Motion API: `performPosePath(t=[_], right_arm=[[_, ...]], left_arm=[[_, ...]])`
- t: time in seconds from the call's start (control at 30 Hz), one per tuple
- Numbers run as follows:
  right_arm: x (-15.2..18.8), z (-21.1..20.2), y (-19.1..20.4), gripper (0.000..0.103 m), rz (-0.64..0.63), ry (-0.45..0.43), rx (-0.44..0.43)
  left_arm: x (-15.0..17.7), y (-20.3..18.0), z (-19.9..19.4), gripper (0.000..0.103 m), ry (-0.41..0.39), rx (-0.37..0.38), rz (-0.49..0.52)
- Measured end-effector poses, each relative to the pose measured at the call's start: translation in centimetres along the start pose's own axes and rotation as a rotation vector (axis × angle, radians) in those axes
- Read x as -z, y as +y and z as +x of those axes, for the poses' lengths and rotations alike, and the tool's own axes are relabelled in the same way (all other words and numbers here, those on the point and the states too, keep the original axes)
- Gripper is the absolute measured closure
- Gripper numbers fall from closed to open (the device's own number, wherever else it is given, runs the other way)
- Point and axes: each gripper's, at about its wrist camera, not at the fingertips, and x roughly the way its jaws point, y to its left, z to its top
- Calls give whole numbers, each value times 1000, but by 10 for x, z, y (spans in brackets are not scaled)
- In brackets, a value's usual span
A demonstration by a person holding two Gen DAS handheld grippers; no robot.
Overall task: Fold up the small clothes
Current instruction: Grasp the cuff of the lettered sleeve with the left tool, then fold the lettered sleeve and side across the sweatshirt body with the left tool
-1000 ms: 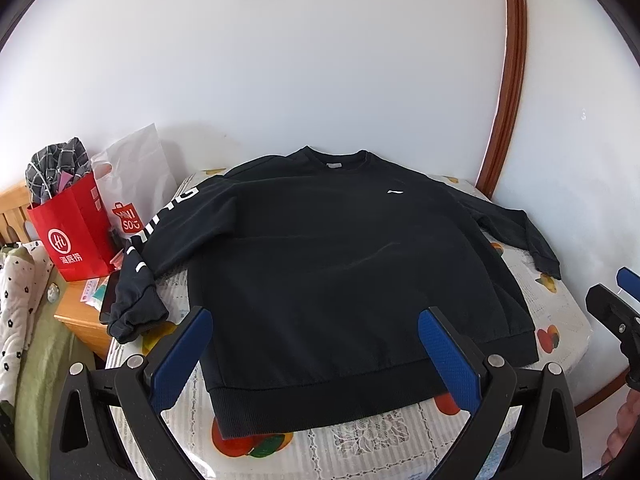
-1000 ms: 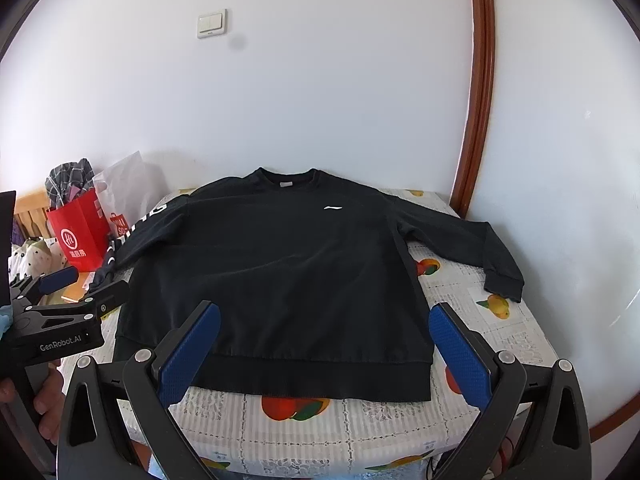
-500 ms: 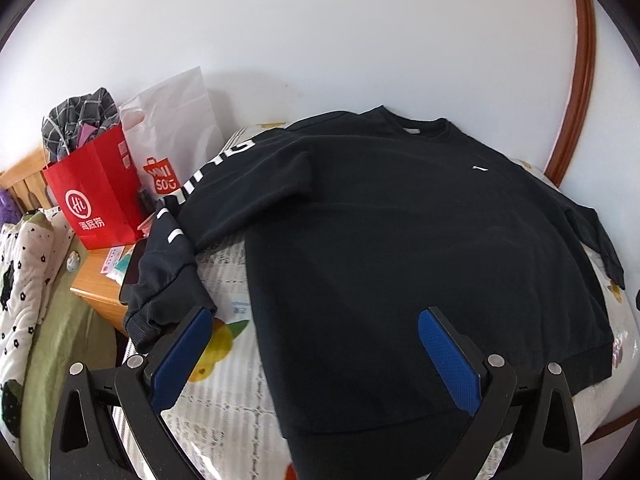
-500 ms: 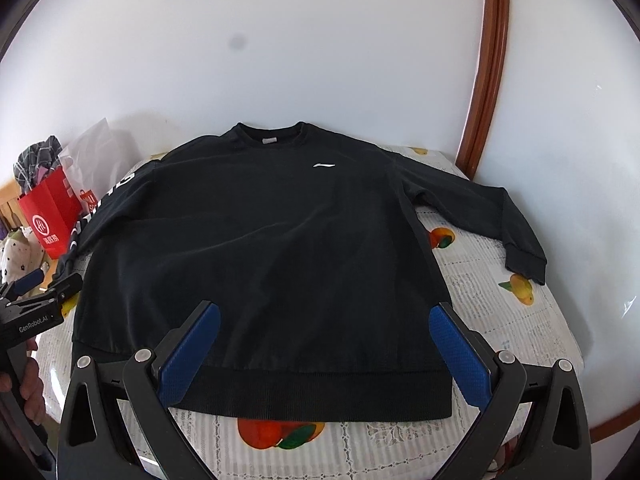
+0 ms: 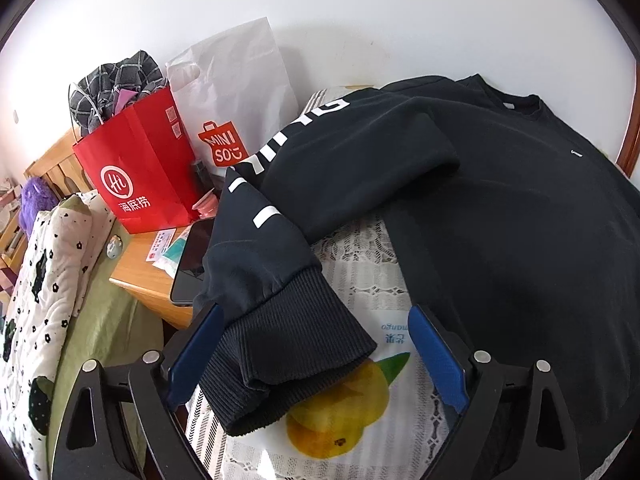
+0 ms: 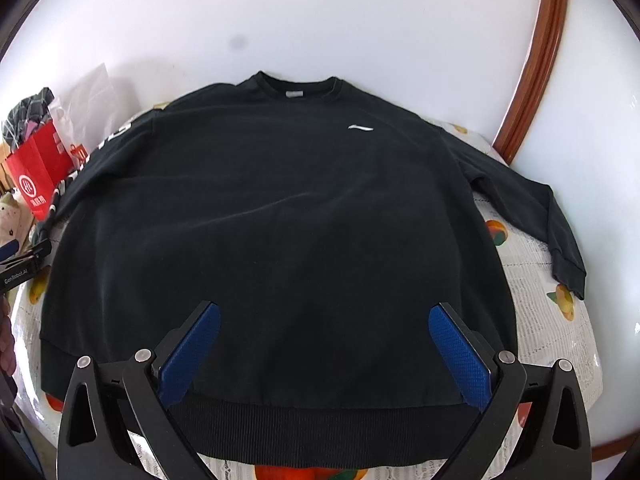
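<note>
A black sweatshirt lies flat, front up, on a table with a fruit-print cloth. Its left sleeve, printed with white letters, bends down to a ribbed cuff at the table's left edge. My left gripper is low over that cuff and its jaws are closing. The cuff lies between them against the left pad, while the right pad stands apart. My right gripper hangs open above the hem, with nothing between its fingers. The right sleeve lies spread out to the right.
Left of the table is a wooden nightstand with a red paper bag, a white shopping bag and a dark phone. A flowered quilt lies further left. A white wall and brown door frame stand behind.
Both grippers have come forward and down toward the sweatshirt. The left one swung left to the sleeve, so the cuff now lies between its jaws, which have narrowed slightly.
</note>
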Motion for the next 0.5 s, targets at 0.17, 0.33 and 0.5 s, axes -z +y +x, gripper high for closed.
performPosePath(t=[0.17, 0.33, 0.5], right_arm=[[-3, 11, 2, 1, -7, 17, 9], [-4, 14, -1, 1, 0, 19, 2], [-3, 11, -11, 1, 19, 10, -12]], left_arm=[[0, -2, 15, 34, 32, -27, 6], [-1, 0, 11, 68, 8, -4, -21], [-9, -3, 3, 95, 6, -19, -26]])
